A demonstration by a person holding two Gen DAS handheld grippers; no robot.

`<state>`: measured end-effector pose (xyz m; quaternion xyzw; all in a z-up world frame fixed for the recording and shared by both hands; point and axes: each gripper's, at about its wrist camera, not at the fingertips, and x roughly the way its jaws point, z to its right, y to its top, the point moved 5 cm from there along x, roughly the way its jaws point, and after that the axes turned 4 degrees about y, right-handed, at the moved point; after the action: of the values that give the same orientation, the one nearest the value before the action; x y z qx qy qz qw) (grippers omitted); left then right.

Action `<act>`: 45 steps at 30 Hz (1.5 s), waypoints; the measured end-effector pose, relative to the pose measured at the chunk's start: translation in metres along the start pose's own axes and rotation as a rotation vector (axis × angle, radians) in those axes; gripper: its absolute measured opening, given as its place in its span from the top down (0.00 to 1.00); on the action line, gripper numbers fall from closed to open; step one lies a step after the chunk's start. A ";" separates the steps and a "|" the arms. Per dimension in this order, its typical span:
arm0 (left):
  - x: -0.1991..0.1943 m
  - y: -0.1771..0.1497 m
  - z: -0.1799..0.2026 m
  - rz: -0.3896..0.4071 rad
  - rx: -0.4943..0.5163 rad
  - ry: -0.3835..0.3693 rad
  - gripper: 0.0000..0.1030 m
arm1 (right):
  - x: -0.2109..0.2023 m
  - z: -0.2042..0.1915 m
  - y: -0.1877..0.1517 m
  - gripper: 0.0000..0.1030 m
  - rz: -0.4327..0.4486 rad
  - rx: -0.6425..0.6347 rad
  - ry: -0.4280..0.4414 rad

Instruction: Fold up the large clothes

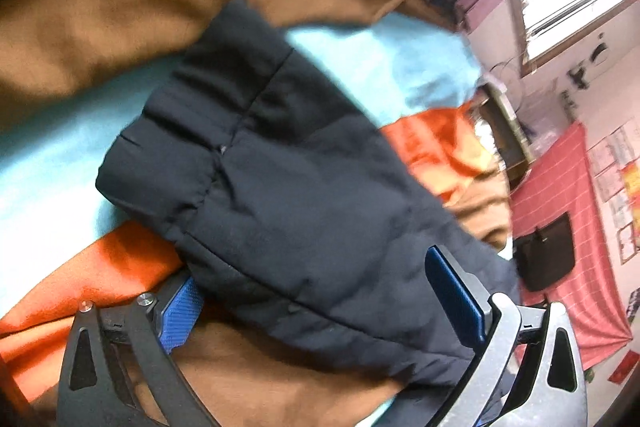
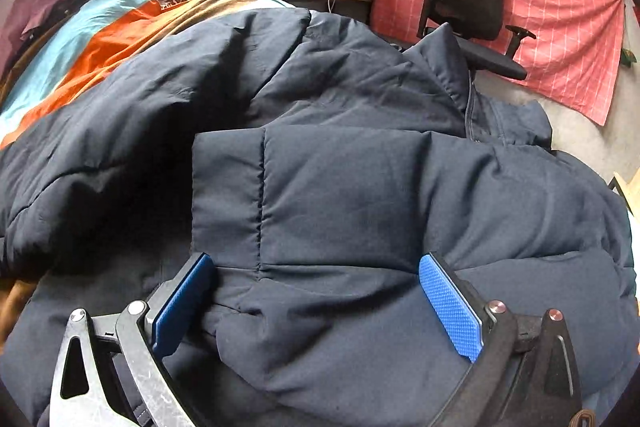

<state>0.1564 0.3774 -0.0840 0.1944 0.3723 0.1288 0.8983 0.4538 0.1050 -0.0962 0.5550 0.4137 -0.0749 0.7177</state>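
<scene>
Grippers [image 1: 320, 303] [image 2: 320, 303] open; jacket [image 2: 340, 195] on striped bedspread [image 2: 80, 39]

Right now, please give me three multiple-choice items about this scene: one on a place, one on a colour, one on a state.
1. Where does the office chair stand?
A. before the pink checked cloth
B. on the bed
C. under the desk

2. What colour is the padded jacket?
A. red
B. dark navy
C. white

3. How does the right gripper stand?
A. shut on nothing
B. out of view
C. open, jacket fabric between its fingers

Answers:
1 A, the cloth hangs behind the chair.
2 B, it is dark navy in both views.
3 C, its blue pads stand wide apart over the fabric.
</scene>
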 end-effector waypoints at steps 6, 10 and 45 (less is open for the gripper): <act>-0.021 0.010 0.023 0.108 0.114 -0.013 0.51 | -0.002 -0.002 -0.001 0.00 0.017 -0.005 -0.002; -0.021 0.010 0.027 0.097 0.152 0.030 0.75 | -0.004 -0.002 -0.002 0.00 0.024 -0.002 0.005; -0.089 -0.260 0.336 -0.271 0.930 -0.869 0.94 | -0.168 0.200 0.000 0.00 0.259 0.535 0.214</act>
<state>0.3589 0.0272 0.0730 0.5487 0.0132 -0.2506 0.7974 0.4475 -0.1254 0.0258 0.7769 0.3787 -0.0303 0.5021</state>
